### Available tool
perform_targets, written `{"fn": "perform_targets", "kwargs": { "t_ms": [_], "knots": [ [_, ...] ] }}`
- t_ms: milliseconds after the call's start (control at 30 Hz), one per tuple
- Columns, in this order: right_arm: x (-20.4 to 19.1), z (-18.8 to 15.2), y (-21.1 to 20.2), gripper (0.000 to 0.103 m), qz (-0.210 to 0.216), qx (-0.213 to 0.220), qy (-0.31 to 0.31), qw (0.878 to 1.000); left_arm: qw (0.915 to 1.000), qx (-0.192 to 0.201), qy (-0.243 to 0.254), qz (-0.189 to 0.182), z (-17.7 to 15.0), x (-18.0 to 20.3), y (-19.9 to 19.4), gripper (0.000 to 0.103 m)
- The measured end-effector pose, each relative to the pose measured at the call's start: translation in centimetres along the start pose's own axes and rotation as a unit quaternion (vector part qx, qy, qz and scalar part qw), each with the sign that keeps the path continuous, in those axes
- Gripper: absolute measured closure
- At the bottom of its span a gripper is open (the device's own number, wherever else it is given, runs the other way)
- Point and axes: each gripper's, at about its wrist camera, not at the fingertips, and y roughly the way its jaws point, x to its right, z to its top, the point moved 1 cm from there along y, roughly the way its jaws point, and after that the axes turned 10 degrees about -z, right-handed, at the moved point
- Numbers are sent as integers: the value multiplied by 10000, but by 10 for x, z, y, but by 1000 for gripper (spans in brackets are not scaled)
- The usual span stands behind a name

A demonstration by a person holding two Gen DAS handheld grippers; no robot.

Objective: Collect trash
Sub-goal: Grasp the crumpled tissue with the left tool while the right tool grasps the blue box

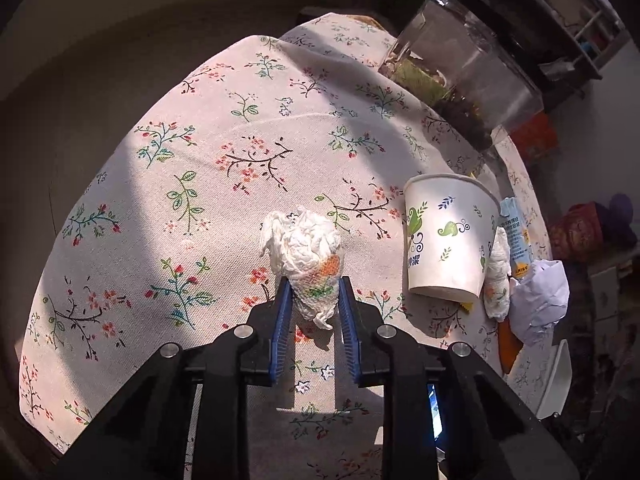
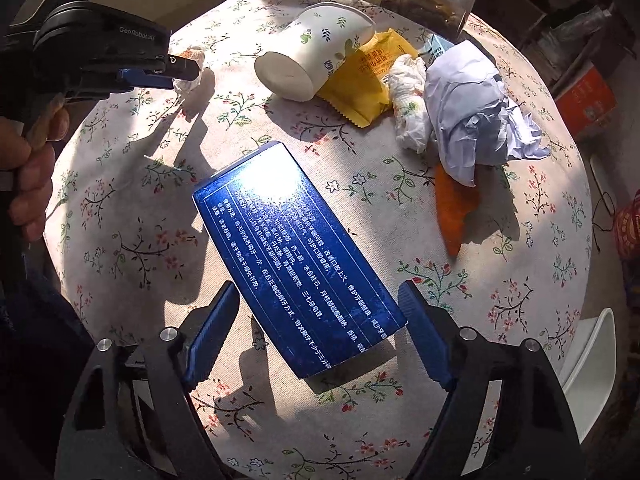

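Observation:
My left gripper (image 1: 314, 280) is shut on a crumpled white tissue (image 1: 308, 248) with orange and green print, just over the floral tablecloth (image 1: 200, 160). The right wrist view shows that gripper at upper left, with a hand (image 2: 28, 184) holding it. My right gripper (image 2: 318, 290) points down over a blue box (image 2: 296, 256) with white print that lies flat on the cloth. The box's near end is between the wide jaws. The right pad is at the box's corner and the left pad stands clear of its edge.
A tipped paper cup (image 2: 316, 48), a yellow wrapper (image 2: 372, 80), a second rolled tissue (image 2: 408, 108), crumpled white paper (image 2: 472, 112) and an orange scrap (image 2: 456, 208) lie at the far right. A clear container (image 1: 460, 68) stands at the back edge. A white chair (image 2: 588, 360) is beside the table.

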Motion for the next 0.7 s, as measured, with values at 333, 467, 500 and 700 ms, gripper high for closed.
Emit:
{"fn": "perform_targets", "kwargs": {
  "t_ms": [333, 467, 500, 700],
  "knots": [
    [7, -1, -18, 47, 391, -8, 253, 9989, 9972, 315, 212, -645, 0, 33, -34, 80],
    [17, -5, -30, 48, 417, 80, 427, 9982, 9961, 303, 264, -783, -3, 44, -37, 80],
    [23, -4, -32, 48, 440, 96, 492, 9978, 9958, 316, 288, -807, -4, 47, -39, 80],
    [45, -8, -57, 49, 642, 303, 857, 9938, 9926, 329, 517, -1050, -12, 72, -47, 80]
  ]
}}
